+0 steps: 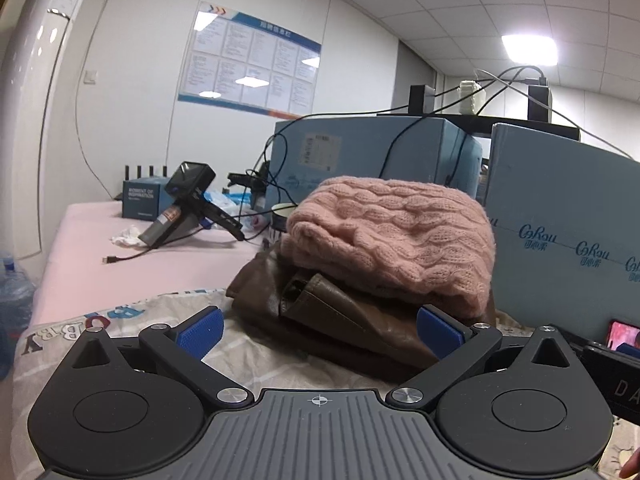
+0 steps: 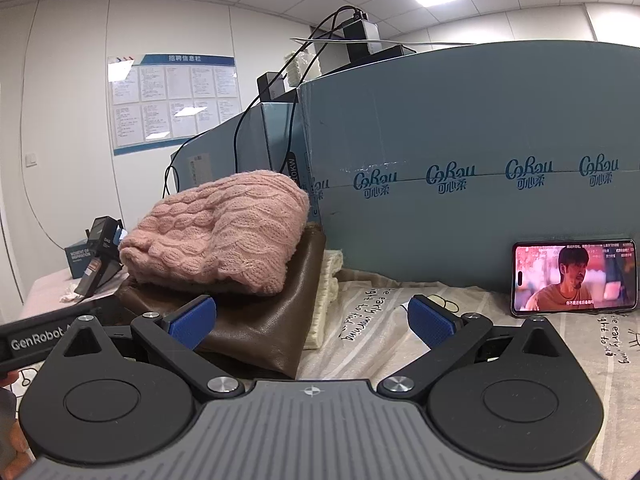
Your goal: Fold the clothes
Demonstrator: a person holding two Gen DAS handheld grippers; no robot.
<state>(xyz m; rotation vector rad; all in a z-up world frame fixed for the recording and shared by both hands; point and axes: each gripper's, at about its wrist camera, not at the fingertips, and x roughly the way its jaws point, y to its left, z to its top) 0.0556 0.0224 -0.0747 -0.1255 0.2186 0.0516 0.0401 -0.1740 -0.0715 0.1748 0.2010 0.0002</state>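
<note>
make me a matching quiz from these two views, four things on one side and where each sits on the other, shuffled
Things:
1. pink knit sweater
2. brown leather garment
3. phone
4. cream knit piece

Places:
A. propped upright against the blue cardboard box
B. top of the pile
C. partly under the pile's right edge, on the printed sheet
D. directly under the pink knit

Pairs: 1-B, 2-D, 3-A, 4-C

Both the left gripper and right gripper are open, holding nothing.
</note>
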